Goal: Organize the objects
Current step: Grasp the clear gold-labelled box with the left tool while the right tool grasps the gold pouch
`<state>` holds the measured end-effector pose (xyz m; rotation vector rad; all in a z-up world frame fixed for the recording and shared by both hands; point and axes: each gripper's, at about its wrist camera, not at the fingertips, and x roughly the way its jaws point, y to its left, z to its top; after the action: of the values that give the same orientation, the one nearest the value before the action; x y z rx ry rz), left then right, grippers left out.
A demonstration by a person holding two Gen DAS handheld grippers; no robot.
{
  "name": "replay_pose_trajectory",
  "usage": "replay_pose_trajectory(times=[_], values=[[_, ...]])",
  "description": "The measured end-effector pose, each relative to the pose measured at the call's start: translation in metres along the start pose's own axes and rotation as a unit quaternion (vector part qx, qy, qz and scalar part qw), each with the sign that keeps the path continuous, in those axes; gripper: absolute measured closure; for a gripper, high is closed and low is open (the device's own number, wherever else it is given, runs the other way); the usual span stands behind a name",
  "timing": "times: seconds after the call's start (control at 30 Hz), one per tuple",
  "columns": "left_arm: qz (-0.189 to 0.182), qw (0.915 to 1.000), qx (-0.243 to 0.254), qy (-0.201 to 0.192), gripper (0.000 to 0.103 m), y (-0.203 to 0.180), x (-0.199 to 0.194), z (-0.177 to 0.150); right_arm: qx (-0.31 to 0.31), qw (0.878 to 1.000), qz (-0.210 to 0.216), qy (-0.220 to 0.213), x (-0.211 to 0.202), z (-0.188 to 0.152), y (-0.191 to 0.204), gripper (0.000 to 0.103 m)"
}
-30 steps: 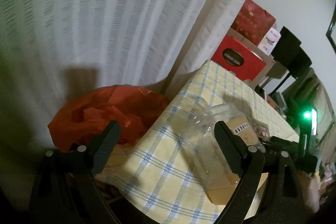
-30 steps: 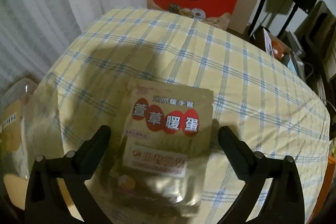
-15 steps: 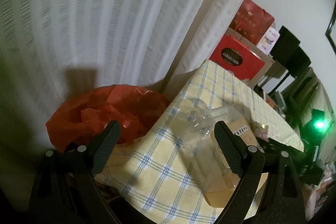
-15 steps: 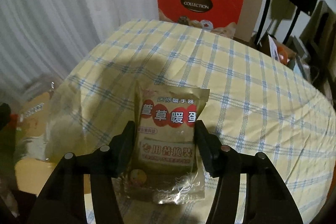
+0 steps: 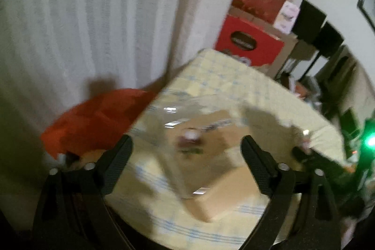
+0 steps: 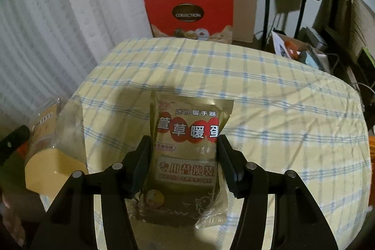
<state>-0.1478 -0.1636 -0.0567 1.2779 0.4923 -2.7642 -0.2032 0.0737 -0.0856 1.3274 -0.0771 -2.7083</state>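
Two grippers are in play over one desk (image 6: 269, 95) draped in a yellow cloth with blue checks. One gold foil packet (image 6: 189, 156) with red circles and Chinese print sits clamped between the pads of the right gripper (image 6: 184, 162), its jaws drawn about halfway in and pressing on the packet's two long edges. The packet's long axis runs straight ahead along the fingers, its sealed top pointing away from the gripper toward the far side of the desk, its printed face up toward the camera, its bottom end tucked back between the finger bases.

One clear plastic box (image 5: 201, 147) with a tan cardboard insert lies ahead of the left gripper (image 5: 186, 164), between its fingers but touched by neither pad; those jaws stand wide and are opening further. This view is blurred, so the box's labels cannot be read. From the right gripper the same box shows off to the left, at the desk's edge.

One red plastic bag (image 5: 98, 118) lies left of the left gripper, beside the desk. Beyond both grippers stand two red gift boxes, one marked COLLECTION (image 6: 188, 15), with one cardboard carton (image 6: 243, 13) behind it.
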Motion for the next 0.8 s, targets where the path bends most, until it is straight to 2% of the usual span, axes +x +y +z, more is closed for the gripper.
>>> replay_pose_trajectory(times=[0.13, 0.17, 0.27, 0.37, 0.4, 0.57, 0.67, 0.8], values=[[-0.022, 0.9993, -0.015, 0.024, 0.001, -0.023, 0.008, 0.000, 0.005, 1.000, -0.005, -0.010, -0.011, -0.004, -0.007, 0.046], [-0.011, 0.9994, -0.020, 0.027, 0.001, -0.030, 0.012, 0.001, 0.009, 1.000, -0.006, -0.012, -0.014, -0.006, -0.010, 0.046], [0.052, 0.9981, -0.020, 0.026, 0.001, -0.043, 0.023, 0.005, 0.017, 1.000, -0.011, -0.022, -0.029, -0.011, -0.018, 0.045], [0.143, 0.9889, -0.005, 0.040, 0.001, -0.051, 0.041, 0.007, 0.025, 0.999, -0.022, -0.029, -0.039, -0.016, -0.027, 0.045], [0.151, 0.9875, -0.005, 0.044, 0.001, -0.051, 0.046, 0.008, 0.029, 0.999, -0.025, -0.030, -0.041, -0.019, -0.030, 0.045], [0.148, 0.9865, -0.015, 0.068, 0.001, -0.044, 0.064, 0.002, 0.026, 0.999, -0.033, -0.033, -0.046, -0.024, -0.039, 0.045], [0.153, 0.9852, -0.002, 0.078, 0.002, -0.047, 0.066, -0.001, 0.033, 0.998, -0.030, -0.036, -0.046, -0.025, -0.043, 0.045], [0.145, 0.9874, 0.006, 0.064, 0.006, -0.048, 0.060, -0.006, 0.037, 0.998, -0.025, -0.032, -0.042, -0.028, -0.045, 0.045]])
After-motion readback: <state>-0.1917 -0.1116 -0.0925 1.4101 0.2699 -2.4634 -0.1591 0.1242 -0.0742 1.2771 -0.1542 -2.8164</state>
